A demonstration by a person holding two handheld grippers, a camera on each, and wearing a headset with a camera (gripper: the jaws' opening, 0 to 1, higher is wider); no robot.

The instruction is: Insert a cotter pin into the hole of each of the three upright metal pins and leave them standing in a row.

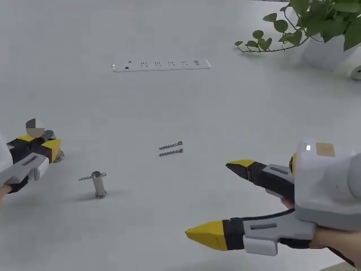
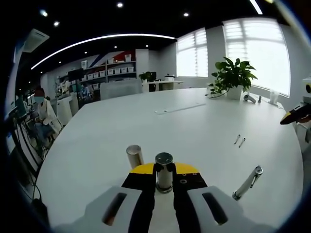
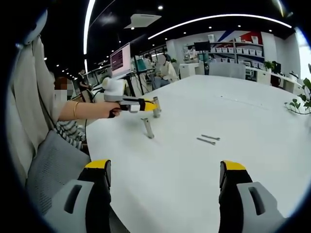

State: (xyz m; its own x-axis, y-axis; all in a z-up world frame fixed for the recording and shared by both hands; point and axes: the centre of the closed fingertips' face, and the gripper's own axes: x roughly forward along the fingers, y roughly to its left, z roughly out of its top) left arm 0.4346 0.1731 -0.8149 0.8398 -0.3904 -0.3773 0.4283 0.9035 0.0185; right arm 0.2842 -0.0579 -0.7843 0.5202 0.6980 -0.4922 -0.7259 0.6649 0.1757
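My left gripper (image 1: 38, 142) (image 2: 164, 180) is shut on an upright metal pin (image 1: 35, 129) (image 2: 164, 171) at the table's left side. A second bare pin (image 1: 49, 135) (image 2: 134, 156) stands just behind it. Further right, a third pin (image 1: 99, 184) (image 2: 248, 182) (image 3: 147, 127) stands alone with a cotter pin through its hole. Two loose cotter pins (image 1: 171, 149) (image 2: 239, 141) (image 3: 208, 139) lie side by side mid-table. My right gripper (image 1: 208, 197) (image 3: 165, 170) hovers open and holds nothing at the near right, short of the cotter pins. The left gripper (image 3: 138, 104) also appears in the right gripper view.
A white power strip (image 1: 161, 65) lies at the back of the white table (image 1: 237, 113). A potted plant (image 1: 316, 28) stands at the far right corner. A person (image 3: 63, 111) sits at the table's side, and shelves and desks fill the room beyond.
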